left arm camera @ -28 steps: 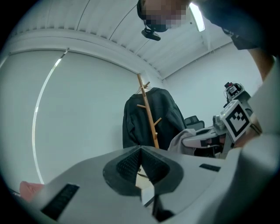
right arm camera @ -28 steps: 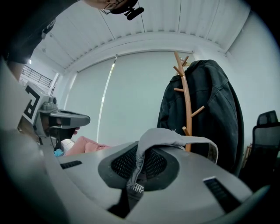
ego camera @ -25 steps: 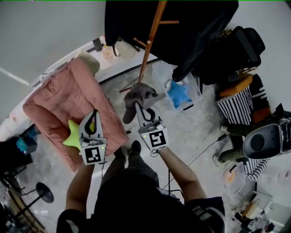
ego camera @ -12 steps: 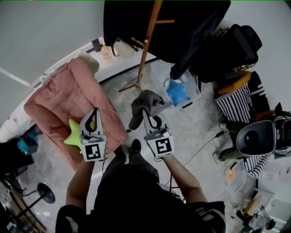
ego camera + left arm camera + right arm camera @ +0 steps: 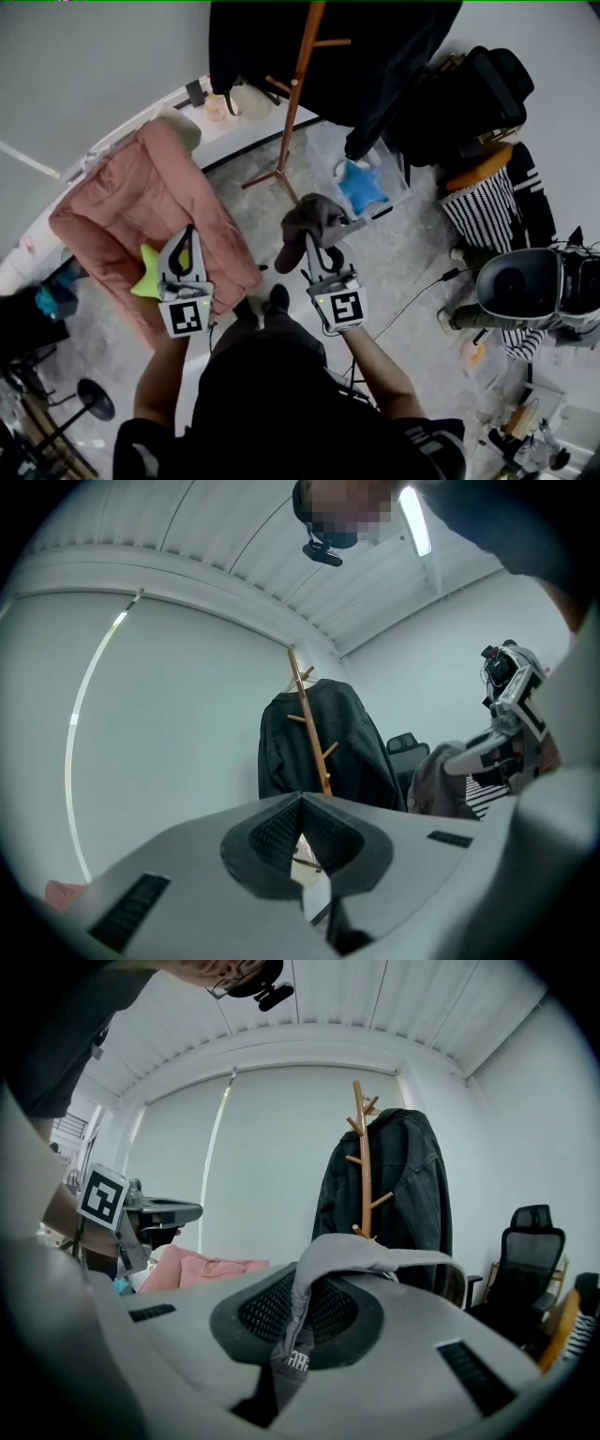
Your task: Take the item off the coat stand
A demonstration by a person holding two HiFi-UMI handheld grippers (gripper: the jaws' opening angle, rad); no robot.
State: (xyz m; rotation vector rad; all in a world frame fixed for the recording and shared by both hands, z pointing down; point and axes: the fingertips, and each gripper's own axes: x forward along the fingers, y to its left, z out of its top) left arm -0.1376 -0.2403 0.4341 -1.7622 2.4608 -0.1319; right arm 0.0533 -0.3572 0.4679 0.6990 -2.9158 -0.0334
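A grey fabric item (image 5: 314, 220) hangs free of the wooden coat stand (image 5: 291, 103), and my right gripper (image 5: 312, 242) is shut on it. In the right gripper view the grey item (image 5: 366, 1251) is pinched between the pads and drapes over the right jaw, with the stand (image 5: 364, 1166) and a black jacket (image 5: 412, 1176) behind. The jacket (image 5: 375, 56) still hangs on the stand. My left gripper (image 5: 187, 234) is held to the left over the pink cushion, shut and empty. Its own view shows the left gripper's (image 5: 302, 803) pads meeting at the tips, with the stand (image 5: 309, 724) beyond.
A pink cushion (image 5: 141, 216) with a yellow-green star toy (image 5: 150, 281) lies at left. A clear bin holding a blue star cushion (image 5: 364, 187) sits by the stand's base. A black office chair (image 5: 478, 94), a striped basket (image 5: 487, 220) and a round black-and-white device (image 5: 525, 286) crowd the right.
My right gripper has drawn the grey item down and to the right, away from the stand's pole. The left gripper has hardly moved.
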